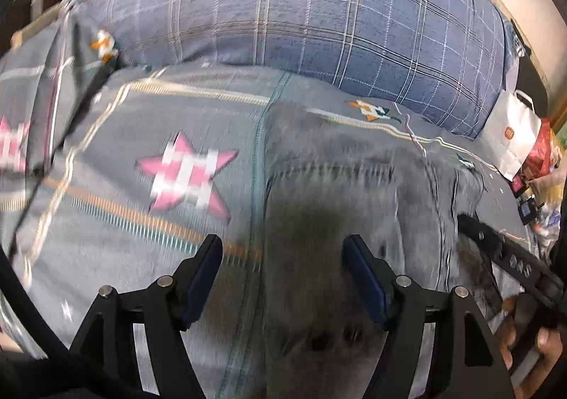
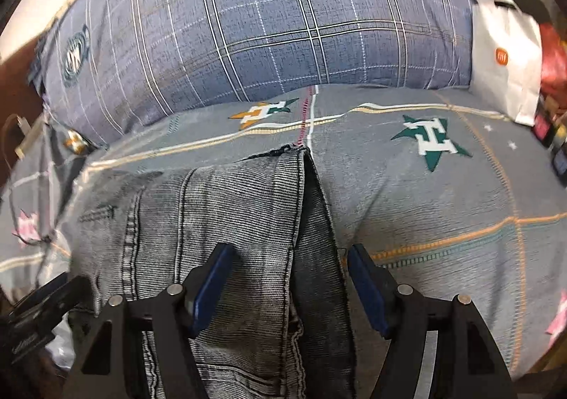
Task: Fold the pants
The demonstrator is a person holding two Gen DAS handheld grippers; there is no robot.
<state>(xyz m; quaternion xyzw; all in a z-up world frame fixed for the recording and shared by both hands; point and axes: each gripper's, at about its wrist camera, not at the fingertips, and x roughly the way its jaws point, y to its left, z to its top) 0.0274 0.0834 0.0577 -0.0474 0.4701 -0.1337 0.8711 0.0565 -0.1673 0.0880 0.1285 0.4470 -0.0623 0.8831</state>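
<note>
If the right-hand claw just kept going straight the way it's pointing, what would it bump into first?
Most likely the jeans: the right gripper is open above them, pointing along the denim. Beyond their hem lies the grey bedsheet, then the blue plaid pillow. Depth is hard to judge.

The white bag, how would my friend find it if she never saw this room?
Start at the big blue plaid pillow at the bed's head. Beside its right end stands the white bag. Only it is plain white paper with handles and a small orange square logo; red packaging sits beside it.

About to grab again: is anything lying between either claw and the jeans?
Nothing visible. The left claw and right claw both hang open directly over the jeans on the bedsheet; the white bag sits off at the bed's edge.
</note>
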